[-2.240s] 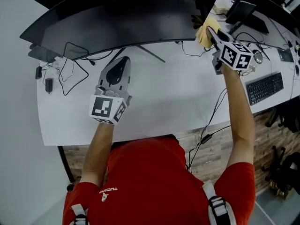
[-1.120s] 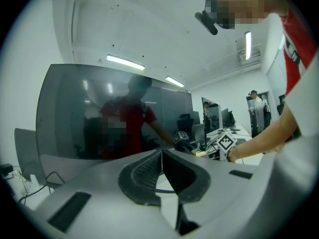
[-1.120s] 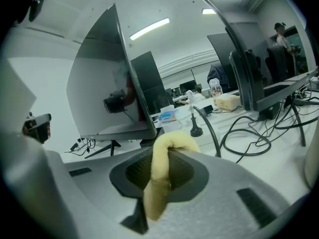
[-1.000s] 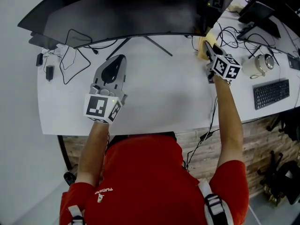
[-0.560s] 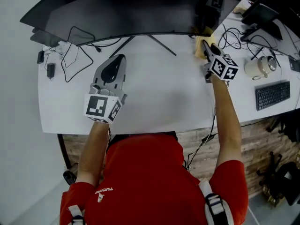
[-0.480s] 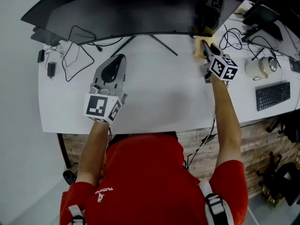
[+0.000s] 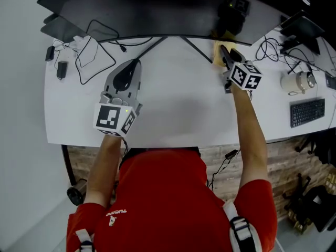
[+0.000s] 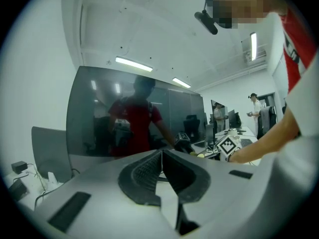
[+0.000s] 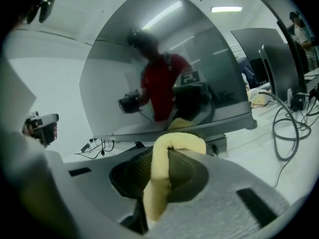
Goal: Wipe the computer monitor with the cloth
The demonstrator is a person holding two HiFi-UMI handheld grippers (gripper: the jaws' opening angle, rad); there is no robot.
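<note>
Two grippers: right gripper (image 7: 224, 55) clamps the yellow cloth (image 7: 216, 57) at the lower edge of the monitor (image 7: 157, 12); left gripper (image 7: 134, 67) closed, empty, on bare desk (image 7: 181, 112).

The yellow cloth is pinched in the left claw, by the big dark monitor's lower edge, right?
Not the left: the yellow cloth is pinched in the right claw, by the monitor's lower edge. The right gripper view shows it between the jaws; the left claw is shut, empty.

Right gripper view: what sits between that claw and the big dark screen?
Only the yellow cloth, pinched in the right gripper, bulging toward the monitor's lower edge. The right gripper view shows it; contact is unclear.
</note>
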